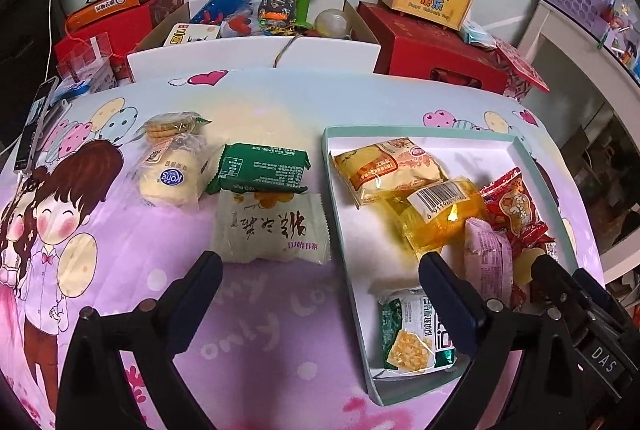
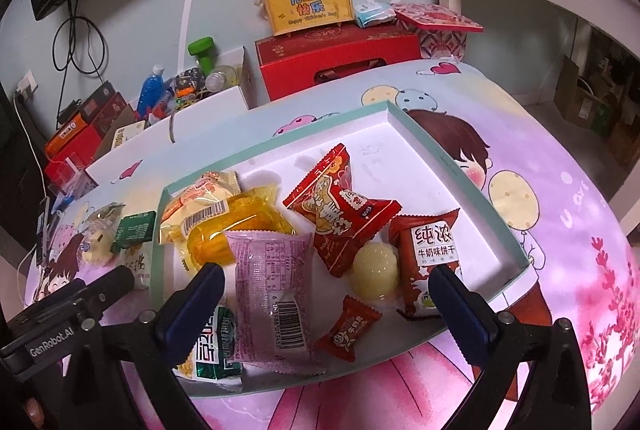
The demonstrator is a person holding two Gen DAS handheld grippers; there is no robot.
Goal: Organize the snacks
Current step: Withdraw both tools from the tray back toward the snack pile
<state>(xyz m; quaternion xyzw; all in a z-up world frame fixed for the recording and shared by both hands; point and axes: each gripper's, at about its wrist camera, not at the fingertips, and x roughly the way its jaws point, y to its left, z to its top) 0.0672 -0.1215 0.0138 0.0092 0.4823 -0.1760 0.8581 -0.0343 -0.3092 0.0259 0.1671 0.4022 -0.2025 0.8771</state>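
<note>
Four snacks lie outside the box (image 1: 524, 146); the white packet (image 1: 272, 230) sits just ahead of the wide-open, empty left tool (image 1: 320, 270). Right tool (image 2: 326, 280), also open and empty, hovers over the pink packet (image 2: 272, 294). Slippery wrappers may, I judge, slide out of a shallow pinch.

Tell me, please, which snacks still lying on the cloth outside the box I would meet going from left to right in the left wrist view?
Clear bun packet → green packet → white packet, the one nearest the box. The cracker packet sits behind the bun, so its place is unclear.
</note>
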